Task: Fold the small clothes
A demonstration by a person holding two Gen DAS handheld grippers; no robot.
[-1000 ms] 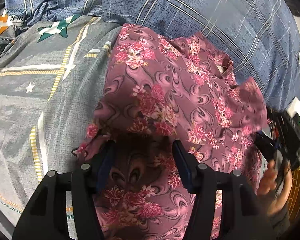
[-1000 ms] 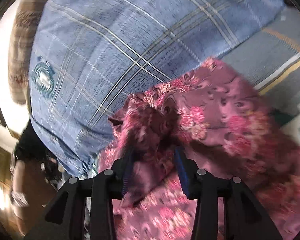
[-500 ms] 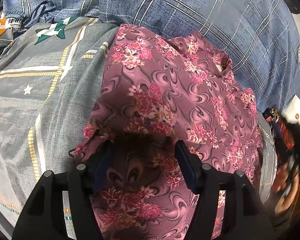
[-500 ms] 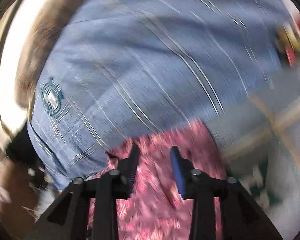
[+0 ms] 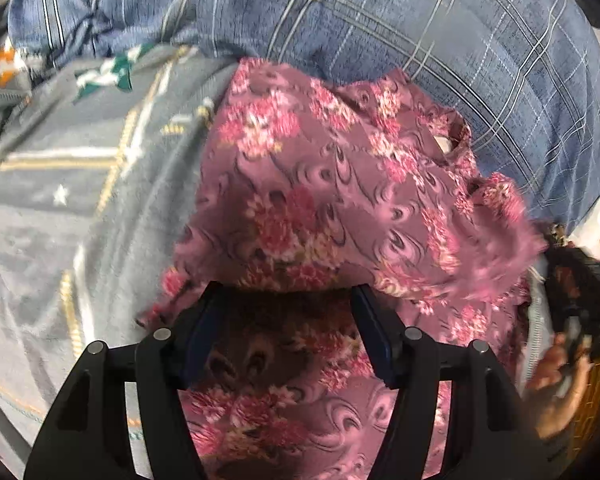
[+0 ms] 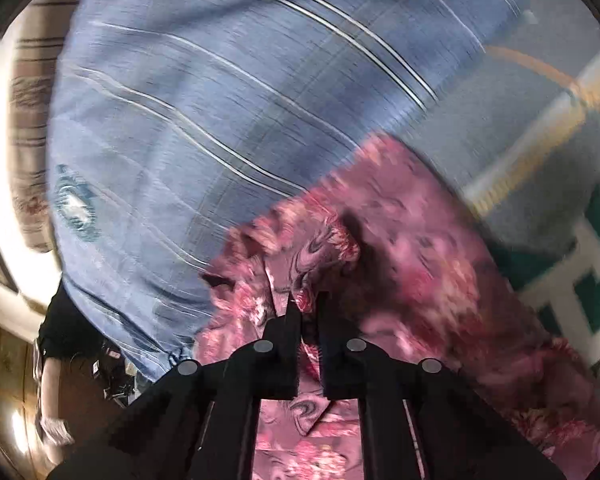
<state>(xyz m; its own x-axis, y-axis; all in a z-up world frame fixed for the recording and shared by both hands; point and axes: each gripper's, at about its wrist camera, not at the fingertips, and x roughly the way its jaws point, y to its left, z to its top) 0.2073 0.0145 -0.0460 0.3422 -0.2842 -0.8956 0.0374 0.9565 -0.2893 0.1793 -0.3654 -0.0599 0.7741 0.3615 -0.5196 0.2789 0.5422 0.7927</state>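
A small pink-purple floral garment (image 5: 332,200) lies on a grey patterned bedspread (image 5: 80,200), its far edge against a blue plaid pillow (image 5: 420,32). My left gripper (image 5: 288,304) is open, its jaws wide apart over the garment's near part, with a fold of cloth draped just ahead of them. My right gripper (image 6: 305,308) is shut on an edge of the floral garment (image 6: 400,280) near the pillow. In the left wrist view the right gripper shows at the far right edge (image 5: 576,308), beside the garment's lifted right side.
The blue plaid pillow (image 6: 220,100) fills the back of both views. The grey bedspread with green and yellow pattern (image 6: 560,160) stretches to the side. A white box (image 5: 596,232) and dark clutter sit at the bed's right edge.
My right gripper swung away over the pillow, came back and closed on the garment's edge, lifting its right side. My left gripper stayed open over the near part.
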